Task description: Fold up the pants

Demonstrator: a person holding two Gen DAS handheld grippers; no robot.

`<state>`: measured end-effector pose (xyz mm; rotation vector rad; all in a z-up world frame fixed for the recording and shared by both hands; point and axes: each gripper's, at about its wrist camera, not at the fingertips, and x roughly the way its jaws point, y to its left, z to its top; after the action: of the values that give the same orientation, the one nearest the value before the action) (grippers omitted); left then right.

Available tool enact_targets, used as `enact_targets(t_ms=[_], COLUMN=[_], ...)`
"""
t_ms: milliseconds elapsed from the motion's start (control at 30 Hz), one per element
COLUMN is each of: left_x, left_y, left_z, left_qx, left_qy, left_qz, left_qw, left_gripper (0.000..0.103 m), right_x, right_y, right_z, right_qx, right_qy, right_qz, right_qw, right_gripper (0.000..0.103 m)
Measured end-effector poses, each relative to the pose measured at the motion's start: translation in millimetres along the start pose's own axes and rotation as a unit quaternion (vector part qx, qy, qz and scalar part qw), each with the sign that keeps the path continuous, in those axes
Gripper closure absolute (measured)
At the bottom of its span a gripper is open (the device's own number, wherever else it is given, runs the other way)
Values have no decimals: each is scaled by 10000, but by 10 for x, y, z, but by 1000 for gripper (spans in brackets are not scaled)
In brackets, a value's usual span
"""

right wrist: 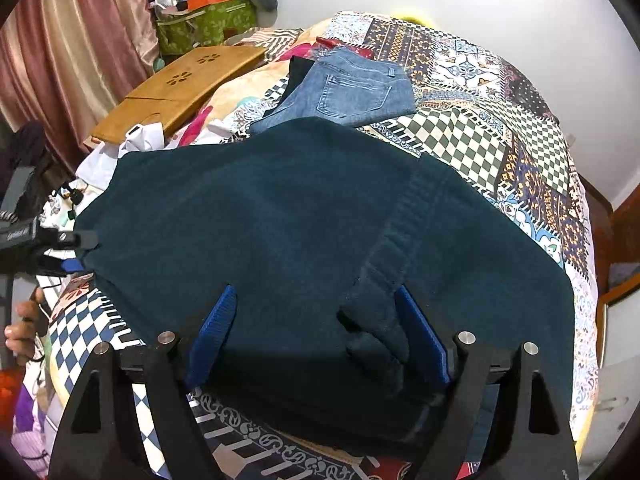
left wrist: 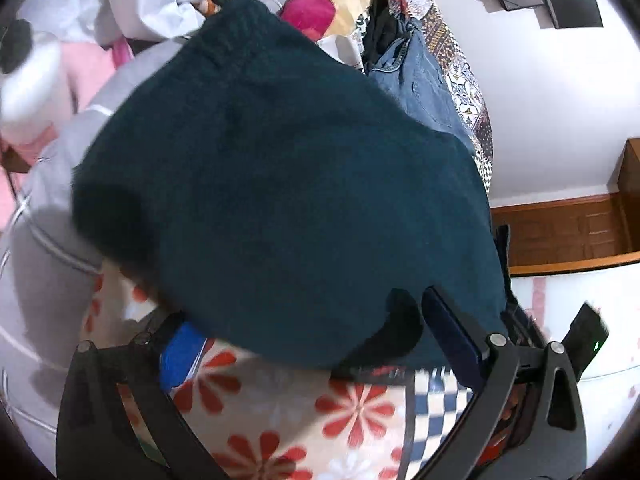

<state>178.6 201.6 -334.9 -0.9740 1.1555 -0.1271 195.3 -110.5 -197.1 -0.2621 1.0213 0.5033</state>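
You get even, soft indoor light in both views, bright enough to read colours, with no hard glare on the white wall (right wrist: 520,12). The dark teal pants (right wrist: 304,232) swallow light: in the right wrist view their surface stays sharp enough to show the ribbed waistband, and a deep shadow pools along their near edge, between the blue pads. In the left wrist view the pants (left wrist: 280,184) are smeared by motion blur, and everything left of them dissolves into pale streaks; the floral cloth below them is soft too. Both fisheye frames bend straight lines hard around the pants and fall to black at the corners.
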Motion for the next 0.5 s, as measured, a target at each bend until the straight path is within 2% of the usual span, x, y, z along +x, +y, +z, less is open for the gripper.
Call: enact_targets(t_ms=[67, 100, 133, 200, 267, 367, 500], left_x=[62, 80, 93, 91, 46, -98, -355], left_y=[8, 7, -4, -38, -83, -189, -504], left_z=[88, 121, 157, 205, 226, 214, 188], left_qx=[-86, -104, -95, -18, 46, 262, 872], left_qy=[11, -17, -61, -190, -396, -790, -1416], left_qz=[-31, 59, 289, 658, 883, 1185, 1762], left_qw=[10000, 9999, 9995, 9977, 9953, 9895, 9702], left_gripper=[5, 17, 25, 51, 63, 73, 78], right_x=[1, 2, 0, -14, -57, -200, -435], right_y=[2, -1, -5, -18, -53, -139, -289], right_z=[-2, -2, 0, 5, 9, 24, 24], right_qx=[-5, 0, 14, 88, 218, 411, 605], right_qy=[-7, -11, -12, -21, -55, -185, -476], right_qz=[7, 15, 24, 68, 176, 411, 495], right_qw=[10000, 10000, 10000, 9999, 9996, 9981, 9958], right_gripper=[22, 22, 22, 22, 23, 25, 25])
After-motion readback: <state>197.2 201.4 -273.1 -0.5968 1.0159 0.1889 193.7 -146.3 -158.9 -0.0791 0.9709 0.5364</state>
